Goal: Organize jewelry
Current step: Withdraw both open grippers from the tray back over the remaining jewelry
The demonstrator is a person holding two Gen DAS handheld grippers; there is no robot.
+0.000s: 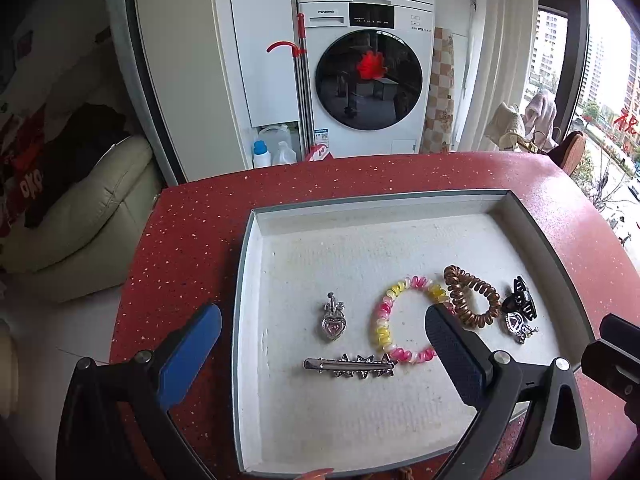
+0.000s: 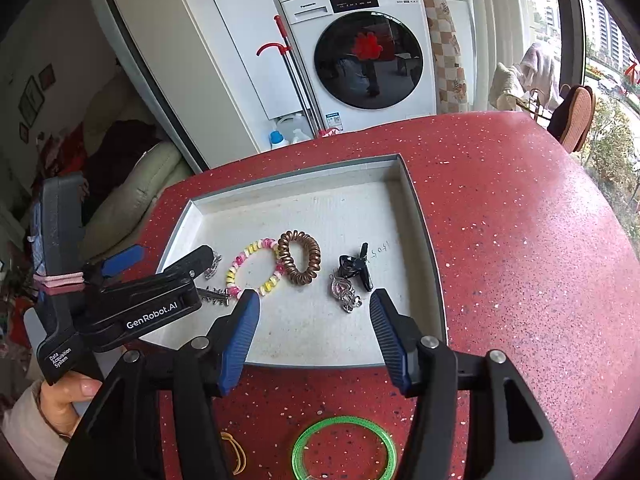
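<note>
Red speckled countertop (image 2: 500, 240) carries a white tray (image 1: 256, 264) of jewelry. Nearest, the right gripper (image 2: 312, 332) hangs parted and empty over the tray's front edge; the left gripper (image 1: 324, 344), spread wide, grips nothing above the star hair clip (image 1: 352, 366) and pink-yellow coil bracelet (image 1: 400, 320), partly hiding it

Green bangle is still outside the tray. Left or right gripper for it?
Right. The green bangle lies on the table just below the open right gripper; the left gripper hangs open over the tray.
</note>
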